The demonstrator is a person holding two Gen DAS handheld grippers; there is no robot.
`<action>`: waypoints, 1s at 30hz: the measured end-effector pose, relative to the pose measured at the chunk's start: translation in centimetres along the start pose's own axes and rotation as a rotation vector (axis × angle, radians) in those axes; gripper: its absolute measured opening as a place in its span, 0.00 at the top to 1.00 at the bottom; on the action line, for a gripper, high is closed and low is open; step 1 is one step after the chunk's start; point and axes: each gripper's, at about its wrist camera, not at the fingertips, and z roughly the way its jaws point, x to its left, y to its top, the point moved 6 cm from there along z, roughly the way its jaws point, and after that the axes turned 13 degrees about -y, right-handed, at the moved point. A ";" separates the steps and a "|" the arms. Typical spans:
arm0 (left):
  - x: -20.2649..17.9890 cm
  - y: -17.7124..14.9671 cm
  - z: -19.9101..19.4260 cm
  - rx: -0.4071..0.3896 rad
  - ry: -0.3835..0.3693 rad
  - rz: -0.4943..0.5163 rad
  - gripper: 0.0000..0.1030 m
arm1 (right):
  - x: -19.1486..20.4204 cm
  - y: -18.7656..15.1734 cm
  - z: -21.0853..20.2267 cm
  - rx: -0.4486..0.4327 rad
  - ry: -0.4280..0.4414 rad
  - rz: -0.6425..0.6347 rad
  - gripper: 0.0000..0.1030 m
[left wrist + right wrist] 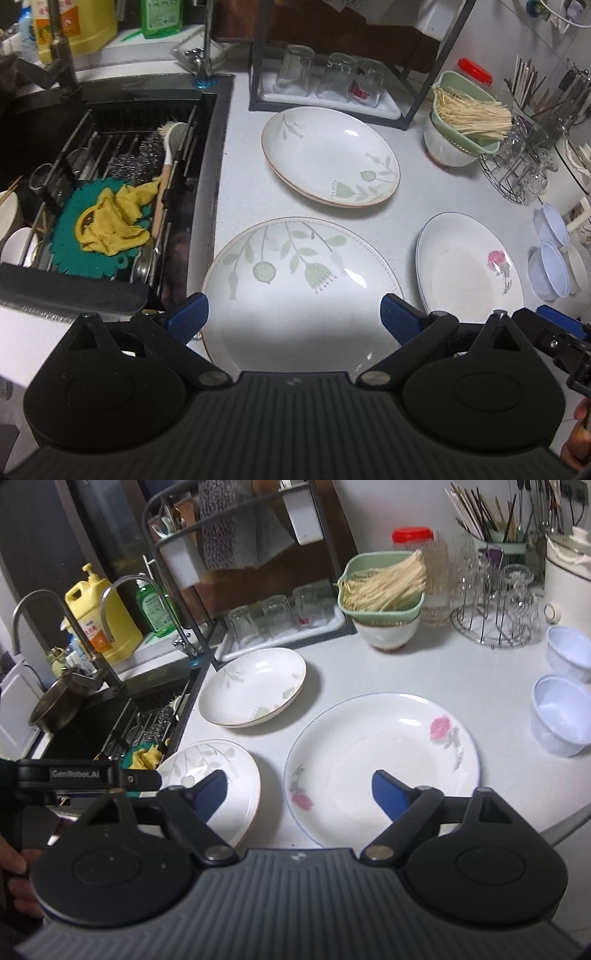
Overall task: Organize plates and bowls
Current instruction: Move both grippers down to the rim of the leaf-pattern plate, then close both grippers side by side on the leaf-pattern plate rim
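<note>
Three white plates lie on the counter. A leaf-patterned plate [295,288] lies nearest the sink; it also shows in the right wrist view [218,775]. A deeper leaf-patterned plate [328,155] lies behind it, also in the right wrist view [255,685]. A rose-patterned plate [465,269] lies to the right, large in the right wrist view [380,760]. Two pale plastic bowls [565,686] stand at the right. My left gripper [293,314] is open and empty above the near leaf plate. My right gripper [297,794] is open and empty above the rose plate's left edge.
A black sink [110,177] with a drying rack, yellow cloth and brush lies left. A glass rack [328,77] stands at the back. A green strainer of noodles on a bowl [384,602], a wire glass stand [495,602] and a utensil holder [495,528] stand back right.
</note>
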 end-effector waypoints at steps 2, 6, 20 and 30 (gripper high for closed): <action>0.9 0.4 0.8 0.019 -0.015 0.012 0.02 | 0.8 -0.3 0.6 0.014 0.019 0.022 0.17; 2.7 1.1 2.5 0.056 -0.058 0.029 0.03 | 2.7 -1.2 2.2 0.045 0.029 0.034 0.17; 7.3 1.9 5.6 0.112 -0.165 0.053 0.39 | 6.3 -3.4 6.9 0.177 0.021 0.062 0.46; 7.8 1.6 7.0 0.141 -0.200 0.103 0.68 | 5.8 -4.8 9.2 0.268 -0.048 0.129 0.79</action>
